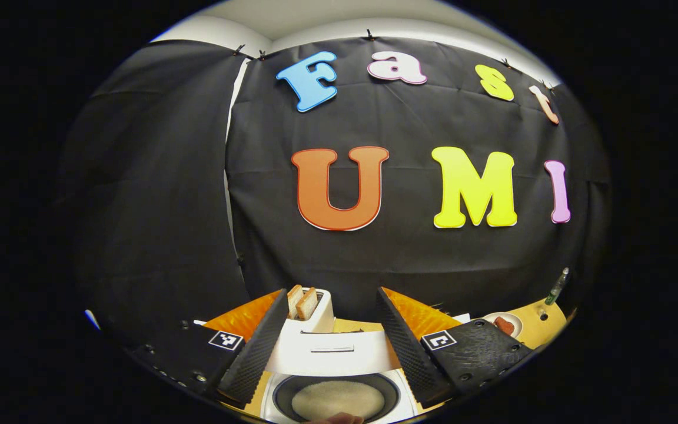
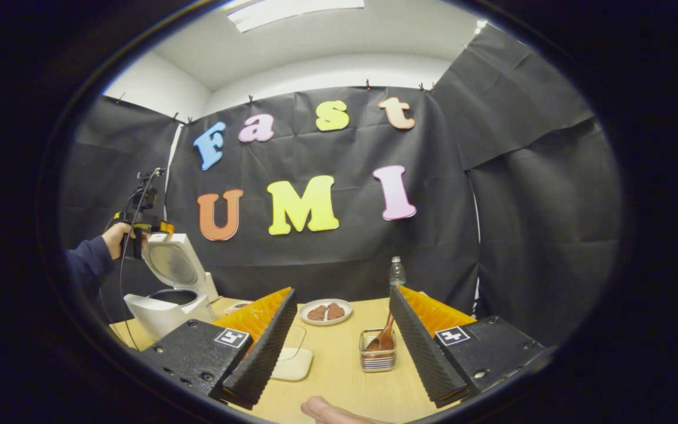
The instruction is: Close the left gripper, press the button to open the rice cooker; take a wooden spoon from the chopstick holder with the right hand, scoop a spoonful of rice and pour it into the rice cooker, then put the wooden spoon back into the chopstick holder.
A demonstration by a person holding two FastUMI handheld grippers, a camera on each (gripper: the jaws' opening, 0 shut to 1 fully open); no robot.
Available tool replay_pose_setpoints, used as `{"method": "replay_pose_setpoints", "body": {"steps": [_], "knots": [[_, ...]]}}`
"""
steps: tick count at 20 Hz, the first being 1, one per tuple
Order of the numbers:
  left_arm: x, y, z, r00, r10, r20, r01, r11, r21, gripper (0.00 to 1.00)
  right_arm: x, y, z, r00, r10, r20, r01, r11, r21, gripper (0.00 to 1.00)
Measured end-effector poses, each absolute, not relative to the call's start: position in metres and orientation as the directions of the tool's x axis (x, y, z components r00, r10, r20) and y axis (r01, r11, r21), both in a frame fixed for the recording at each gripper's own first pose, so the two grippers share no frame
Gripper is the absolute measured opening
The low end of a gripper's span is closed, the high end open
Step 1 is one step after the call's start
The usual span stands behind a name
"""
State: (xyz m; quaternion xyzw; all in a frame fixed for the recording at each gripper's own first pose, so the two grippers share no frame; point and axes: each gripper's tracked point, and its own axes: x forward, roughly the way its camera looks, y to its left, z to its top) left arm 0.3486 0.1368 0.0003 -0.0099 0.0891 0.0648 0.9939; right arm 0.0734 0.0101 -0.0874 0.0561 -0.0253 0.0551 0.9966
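With the rice cooker [image 2: 168, 288] lid already up, the left gripper [image 1: 330, 344] hovers above it – jaws released – while the right gripper [image 2: 339, 338], jaws likewise apart, faces the wooden spoon [image 2: 381, 340] seemingly leaning in its chopstick holder [image 2: 378, 358].

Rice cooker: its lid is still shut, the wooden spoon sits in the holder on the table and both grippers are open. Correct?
Not quite: the rice cooker lid stands open, as the right gripper view shows. The wooden spoon does sit in the holder, and the left gripper and right gripper are open.
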Motion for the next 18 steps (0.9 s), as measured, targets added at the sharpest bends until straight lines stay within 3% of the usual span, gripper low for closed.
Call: {"method": "replay_pose_setpoints", "body": {"steps": [3,6,7,16,17,18], "knots": [[0.328,0.133,-0.021,0.969,0.116,-0.219,-0.121,0.993,-0.009,0.97,0.063,0.02,-0.093,0.987,0.151,0.062,-0.159,0.975,0.153,0.99],[0.304,0.133,-0.06,0.938,0.11,-0.329,-0.126,0.992,-0.029,0.96,0.055,0.025,-0.101,0.985,0.161,0.054,-0.169,0.97,0.177,0.96],[0.295,0.13,-0.07,0.931,0.098,-0.353,-0.117,0.993,-0.032,0.98,0.052,0.027,-0.101,0.985,0.166,0.056,-0.173,0.969,0.177,0.99],[0.252,0.115,-0.146,0.891,0.088,-0.445,-0.099,0.995,-0.001,0.98,0.019,0.046,-0.092,0.977,0.193,0.091,-0.204,0.969,0.136,0.96],[0.247,0.114,-0.153,0.885,0.086,-0.458,-0.101,0.995,-0.009,0.98,0.017,0.051,-0.089,0.976,0.198,0.089,-0.208,0.971,0.118,1.0],[0.244,0.113,-0.159,0.879,0.081,-0.47,-0.102,0.995,-0.019,0.97,0.015,0.056,-0.083,0.975,0.202,0.097,-0.212,0.972,0.102,0.96]]}}
